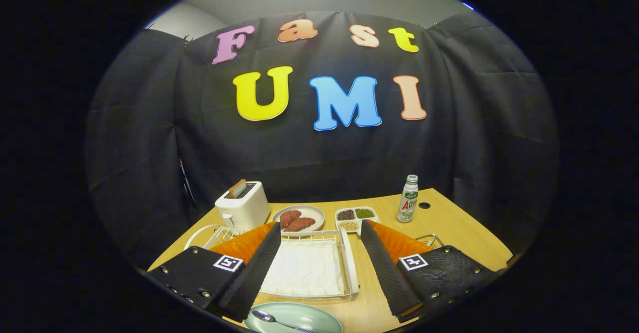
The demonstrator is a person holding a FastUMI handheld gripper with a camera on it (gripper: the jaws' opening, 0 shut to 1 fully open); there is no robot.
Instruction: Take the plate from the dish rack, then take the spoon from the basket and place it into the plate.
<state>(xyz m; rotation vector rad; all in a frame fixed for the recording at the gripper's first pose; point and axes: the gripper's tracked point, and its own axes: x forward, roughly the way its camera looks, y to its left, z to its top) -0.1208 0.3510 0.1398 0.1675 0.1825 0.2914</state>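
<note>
broadly, the light wooden surface (449,233) carries everything, running back to the black cloth wall of the booth. the hand-held gripper (319,238) hangs above its near part with the two fingers spread wide apart and nothing between them; each finger bears a small square marker near its base.

the white dish rack (309,265) lies flat on the surface in the gap between the fingers, its ribbed tray bare and its wire rim visible along the far and right sides. a white wire basket (219,233) sits just left of the rack, partly hidden behind the left finger, and another bit of wire frame (429,240) peeks out behind the right finger; what it belongs to i cannot tell.

the pale green plate (294,318) lies on the surface nearer than the dish rack, below the gap between the fingers and a little toward the left one. the spoon (277,319) rests in the plate, bowl to the left, handle running right.

beyond the rack stand a white toaster (243,205) with a slice of bread (237,188) sticking up from a slot, then a round plate (299,219) holding two reddish-brown pieces of food, then a small white divided tray (356,218) with dark, green and pale fillings. farther right, a small bottle (408,199) with a white cap stands upright, near a dark round hole (424,205) in the surface.
</note>
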